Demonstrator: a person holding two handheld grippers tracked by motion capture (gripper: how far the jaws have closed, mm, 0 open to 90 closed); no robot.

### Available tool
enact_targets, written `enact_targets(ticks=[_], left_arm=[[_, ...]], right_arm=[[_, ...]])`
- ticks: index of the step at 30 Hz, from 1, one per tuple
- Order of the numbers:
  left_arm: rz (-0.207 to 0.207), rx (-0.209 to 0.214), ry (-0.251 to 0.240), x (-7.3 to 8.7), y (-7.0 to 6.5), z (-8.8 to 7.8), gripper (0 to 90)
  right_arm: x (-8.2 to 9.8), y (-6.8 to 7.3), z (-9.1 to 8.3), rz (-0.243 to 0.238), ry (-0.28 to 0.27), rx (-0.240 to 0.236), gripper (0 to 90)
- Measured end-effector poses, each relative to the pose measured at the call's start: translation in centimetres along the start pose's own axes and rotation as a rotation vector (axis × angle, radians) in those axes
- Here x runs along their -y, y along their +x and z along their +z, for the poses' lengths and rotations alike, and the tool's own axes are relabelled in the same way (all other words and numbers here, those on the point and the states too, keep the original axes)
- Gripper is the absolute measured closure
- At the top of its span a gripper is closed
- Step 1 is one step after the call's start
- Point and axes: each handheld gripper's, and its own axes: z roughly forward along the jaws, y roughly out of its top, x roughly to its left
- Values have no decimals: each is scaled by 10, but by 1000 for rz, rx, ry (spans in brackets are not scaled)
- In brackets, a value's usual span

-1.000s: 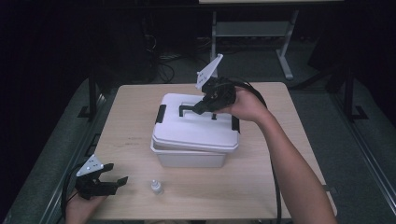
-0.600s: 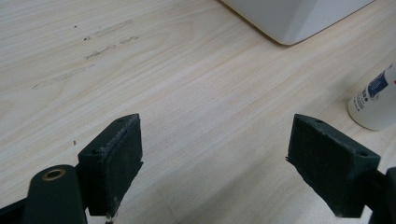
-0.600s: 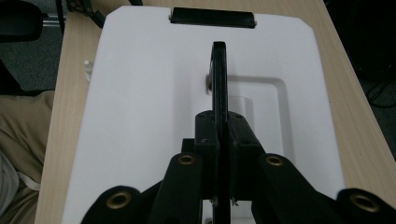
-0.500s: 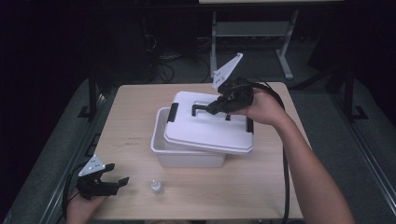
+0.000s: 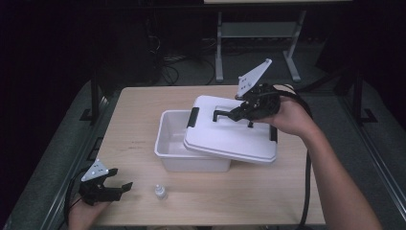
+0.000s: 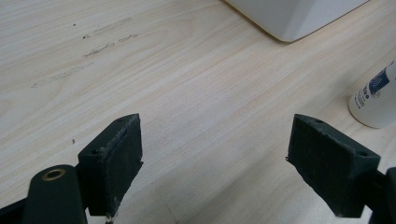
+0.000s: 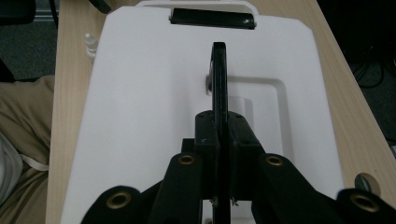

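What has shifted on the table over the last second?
The right gripper, shut on the lid's black handle, has carried the white lid off to the right, uncovering the left part of the white box. The left gripper stayed open near the small bottle, which kept its place.

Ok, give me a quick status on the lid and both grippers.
Right gripper shut on lid handle. Lid lifted, hanging partly over the open white box. Left gripper open, empty, near small bottle. Nothing in the way.
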Motion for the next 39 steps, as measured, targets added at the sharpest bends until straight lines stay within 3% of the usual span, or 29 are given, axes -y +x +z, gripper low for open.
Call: enact_targets(ticks=[17,39], left_arm=[[7,-2,7,-1,-2,1,174],[2,-14,14,1,-1,-1,174]], right_arm=[[49,14,-39,66,4,60,840],[115,23,-61,162,-5,98,840]])
